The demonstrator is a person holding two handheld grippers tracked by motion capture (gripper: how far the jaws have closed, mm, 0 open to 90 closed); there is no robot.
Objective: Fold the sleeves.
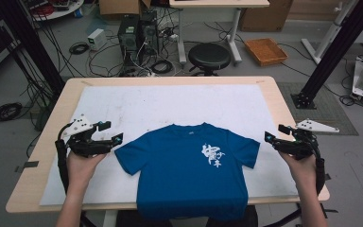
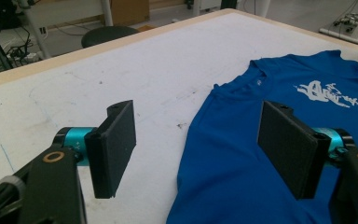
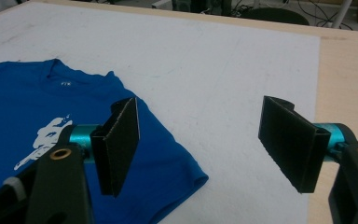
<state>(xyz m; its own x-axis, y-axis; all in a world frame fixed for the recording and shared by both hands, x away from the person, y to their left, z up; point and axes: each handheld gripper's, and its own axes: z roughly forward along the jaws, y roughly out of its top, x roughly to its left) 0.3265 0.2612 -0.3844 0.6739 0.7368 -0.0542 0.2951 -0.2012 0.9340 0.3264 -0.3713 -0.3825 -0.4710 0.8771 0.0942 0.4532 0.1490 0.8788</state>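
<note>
Soft matt blue cloth T-shirt (image 1: 189, 175) with white print, scuffed matt white sheet (image 1: 170, 106) over pale smooth wooden tabletop (image 1: 283, 101), matt black jaws with rough-textured pads (image 2: 286, 142)

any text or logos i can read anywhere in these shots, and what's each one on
No text here can be read with confidence.
White brush-style print on the chest of the blue t-shirt: looks like stylised characters, too blurred to read.
Tiny white mark just below the collar, seen in the right gripper view: too small to read.
Boxes and gear on the floor behind the table: no legible labels.
</note>
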